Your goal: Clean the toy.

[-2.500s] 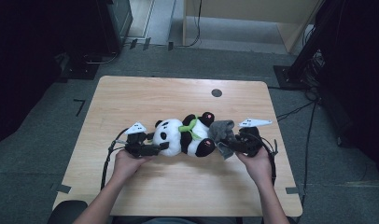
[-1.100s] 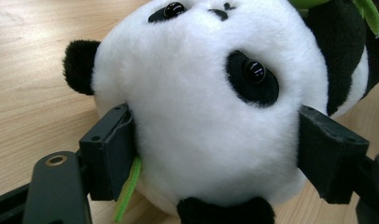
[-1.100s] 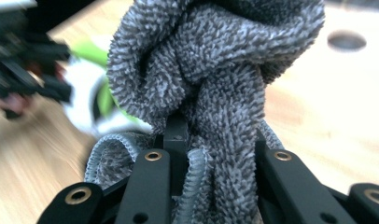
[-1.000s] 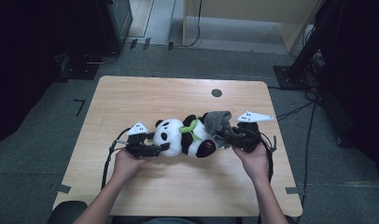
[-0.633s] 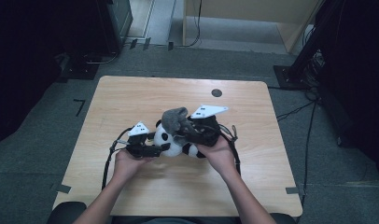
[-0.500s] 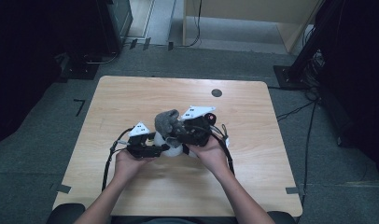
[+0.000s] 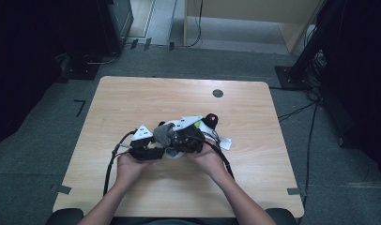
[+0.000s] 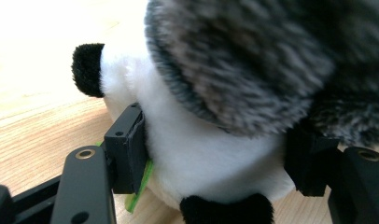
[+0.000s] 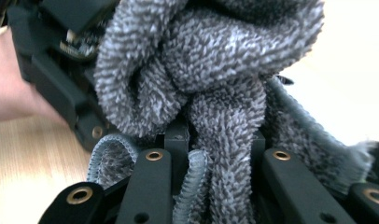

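Panda plush (image 8: 211,168), soft and light, lies mid-bench (image 7: 146,101) with its white head squeezed in my left claw (image 8: 215,154), while my right claw (image 9: 215,149) pinches the floppy grey towel (image 9: 215,70) bunched over it.

High view overhead, gripper views close, sharing grey cloth (image 7: 164,132)

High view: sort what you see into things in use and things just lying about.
In use:
- plush panda, clamped by the left gripper
- grey cloth, pinched in the right gripper over the panda

Lying about:
- black disc near the table's far edge
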